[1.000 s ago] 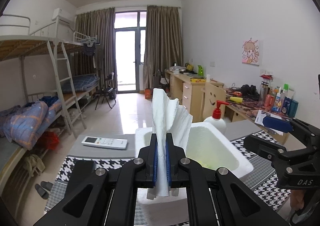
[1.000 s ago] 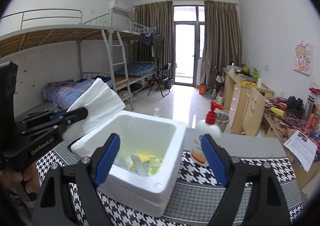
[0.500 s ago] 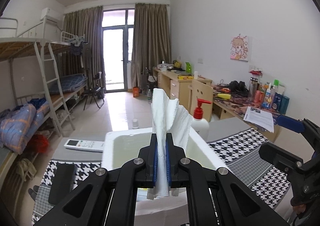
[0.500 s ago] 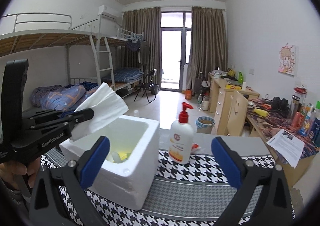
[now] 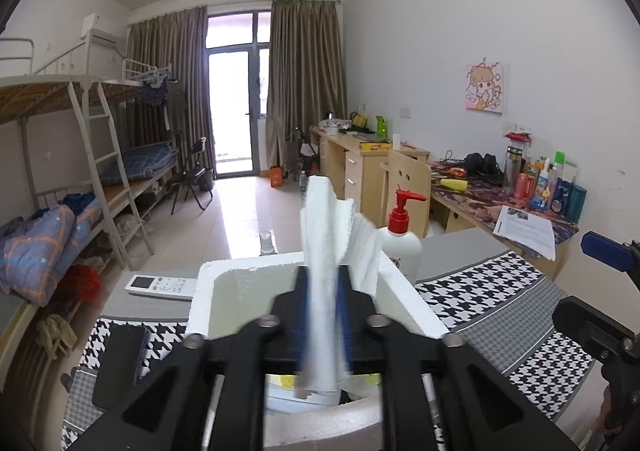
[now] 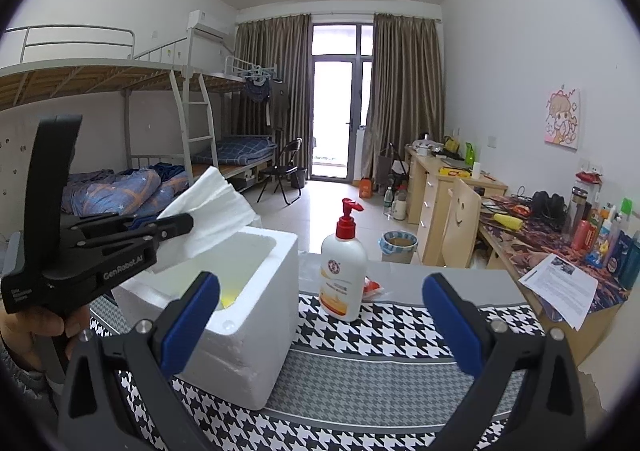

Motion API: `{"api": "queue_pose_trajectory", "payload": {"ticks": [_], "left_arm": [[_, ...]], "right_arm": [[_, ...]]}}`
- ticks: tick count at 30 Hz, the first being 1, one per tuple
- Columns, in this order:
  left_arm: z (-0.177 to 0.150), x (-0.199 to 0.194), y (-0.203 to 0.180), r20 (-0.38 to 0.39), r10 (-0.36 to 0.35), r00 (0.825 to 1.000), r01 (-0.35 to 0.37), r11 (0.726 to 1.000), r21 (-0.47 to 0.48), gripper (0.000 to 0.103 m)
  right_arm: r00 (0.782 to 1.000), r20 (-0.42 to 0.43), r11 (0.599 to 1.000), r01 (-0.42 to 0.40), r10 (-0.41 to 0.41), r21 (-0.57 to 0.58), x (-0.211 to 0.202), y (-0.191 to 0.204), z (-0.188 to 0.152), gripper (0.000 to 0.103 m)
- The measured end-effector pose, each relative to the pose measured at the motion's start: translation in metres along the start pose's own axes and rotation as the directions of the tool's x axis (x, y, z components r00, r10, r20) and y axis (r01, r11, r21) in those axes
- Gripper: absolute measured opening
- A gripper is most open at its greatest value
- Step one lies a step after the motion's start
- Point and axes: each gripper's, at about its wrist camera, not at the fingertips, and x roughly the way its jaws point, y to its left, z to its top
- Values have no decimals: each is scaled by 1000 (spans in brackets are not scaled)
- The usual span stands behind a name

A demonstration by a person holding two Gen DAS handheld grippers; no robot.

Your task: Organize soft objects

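My left gripper [image 5: 324, 283] is shut on a folded white paper towel [image 5: 326, 251] and holds it over the open white foam box [image 5: 404, 303]. In the right wrist view the towel [image 6: 212, 207] sticks out of the left gripper [image 6: 176, 225] above the box [image 6: 256, 315], which has something yellow inside. My right gripper [image 6: 320, 315] is open and empty, in front of the box and to its right, above the houndstooth cloth.
A white pump bottle with a red top [image 6: 344, 271] stands right of the box. A white remote [image 5: 160, 285] and a black phone [image 5: 120, 363] lie left of it. A paper sheet [image 6: 564, 287] hangs off the table's right corner. A cluttered desk [image 6: 560, 227] runs along the right wall.
My left gripper has come lower over the box with the towel still pinched. My right gripper has drawn back and to the right, so the box now sits at its left.
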Motion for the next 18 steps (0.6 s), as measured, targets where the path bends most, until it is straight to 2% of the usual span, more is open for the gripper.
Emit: {"api": "queue_pose_trajectory", "payload": {"ticks": [1, 2, 3, 5, 8, 18], "left_arm": [[0, -1, 1, 4, 8, 1000, -8, 1000, -2, 46], [0, -2, 1, 15, 18, 1000, -18, 1000, -8, 66], [1, -4, 2, 26, 26, 999, -25, 1000, -11, 78], [2, -8, 4, 48, 39, 998, -38, 999, -23, 84], [2, -10, 6, 62, 38, 997, -36, 999, -38, 102], [2, -17, 5, 73, 64, 995, -62, 998, -23, 102]], "right_arm": [[1000, 0, 1000, 0, 0, 1, 0, 0, 0, 103], [1000, 0, 1000, -1, 1, 2, 0, 0, 0, 103], [1000, 0, 1000, 0, 0, 1, 0, 0, 0, 103], [1000, 0, 1000, -3, 3, 3, 0, 0, 0, 103], [1000, 1, 1000, -7, 7, 4, 0, -1, 0, 103], [1000, 9, 1000, -9, 9, -2, -4, 4, 1, 103]]}}
